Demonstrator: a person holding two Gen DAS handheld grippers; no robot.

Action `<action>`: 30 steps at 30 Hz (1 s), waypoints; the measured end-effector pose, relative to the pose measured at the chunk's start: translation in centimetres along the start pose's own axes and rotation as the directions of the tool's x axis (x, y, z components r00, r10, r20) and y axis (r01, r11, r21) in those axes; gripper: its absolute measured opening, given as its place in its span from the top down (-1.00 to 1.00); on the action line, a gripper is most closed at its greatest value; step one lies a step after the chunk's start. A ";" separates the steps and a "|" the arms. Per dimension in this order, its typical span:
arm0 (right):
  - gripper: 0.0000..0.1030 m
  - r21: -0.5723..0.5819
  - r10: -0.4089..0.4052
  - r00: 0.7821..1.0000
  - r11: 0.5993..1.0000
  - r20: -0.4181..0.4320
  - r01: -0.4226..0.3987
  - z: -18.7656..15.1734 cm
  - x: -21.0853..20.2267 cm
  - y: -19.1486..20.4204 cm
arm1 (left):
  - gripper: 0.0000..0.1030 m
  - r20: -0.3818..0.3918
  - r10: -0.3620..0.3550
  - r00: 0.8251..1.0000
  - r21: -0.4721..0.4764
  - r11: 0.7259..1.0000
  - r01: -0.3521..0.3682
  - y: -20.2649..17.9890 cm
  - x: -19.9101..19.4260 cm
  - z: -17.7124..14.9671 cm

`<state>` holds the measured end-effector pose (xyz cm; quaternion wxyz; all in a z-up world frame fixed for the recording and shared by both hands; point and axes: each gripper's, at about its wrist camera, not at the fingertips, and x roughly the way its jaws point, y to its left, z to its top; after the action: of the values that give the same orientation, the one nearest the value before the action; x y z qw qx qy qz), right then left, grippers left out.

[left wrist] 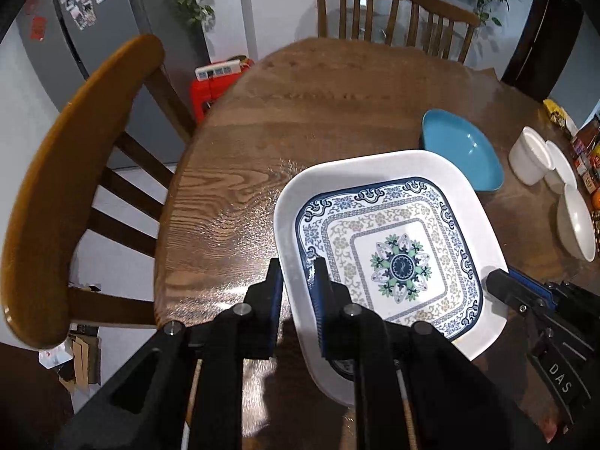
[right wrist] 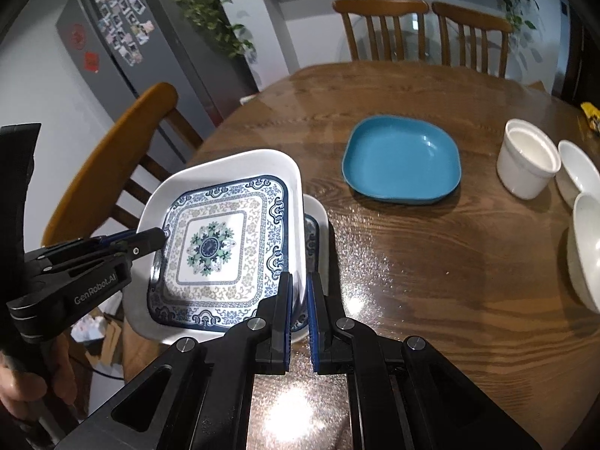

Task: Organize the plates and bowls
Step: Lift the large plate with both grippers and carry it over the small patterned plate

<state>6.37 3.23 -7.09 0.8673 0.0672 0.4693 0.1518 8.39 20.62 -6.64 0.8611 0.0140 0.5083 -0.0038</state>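
Note:
A white square plate point(left wrist: 397, 262) point(right wrist: 213, 247) with a blue and green floral pattern hangs tilted over the near left part of the wooden table point(left wrist: 300, 112). My left gripper point(left wrist: 297, 266) point(right wrist: 157, 236) is shut on its left rim. My right gripper point(right wrist: 300, 281) point(left wrist: 495, 281) is shut on the opposite rim. A second plate point(right wrist: 314, 225) with the same pattern lies on the table just under the held one, mostly hidden by it. A blue square plate point(right wrist: 401, 157) point(left wrist: 461, 153) sits further back on the table.
A white cup point(right wrist: 528, 157) point(left wrist: 530, 161) and two white bowls point(right wrist: 585, 247) point(left wrist: 575, 225) stand at the right edge of the table. A wooden chair point(left wrist: 75, 172) is close on the left, and two more chairs point(right wrist: 420, 30) stand at the far side.

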 end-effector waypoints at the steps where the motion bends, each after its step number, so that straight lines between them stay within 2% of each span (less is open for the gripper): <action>1: 0.84 0.008 -0.005 1.000 1.000 -0.006 0.005 -0.1 0.3 -0.1 | 0.75 -0.009 -0.003 1.000 0.005 1.000 0.003 0.0 0.5 0.0; 17: 0.83 0.028 -0.046 0.997 0.998 -0.067 0.048 -1.1 3.1 0.1 | 0.75 -0.058 -0.002 0.998 0.039 0.999 0.004 0.4 3.1 -0.4; 30: 0.83 0.024 -0.073 0.995 0.997 -0.064 0.075 -0.9 3.2 -0.1 | 0.74 -0.061 -0.002 0.998 0.054 0.999 0.005 0.1 3.7 -0.2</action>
<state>7.34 4.16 -10.16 0.8562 0.0566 0.5004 0.1152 10.05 20.77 -9.97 0.8444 0.0364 0.5341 -0.0187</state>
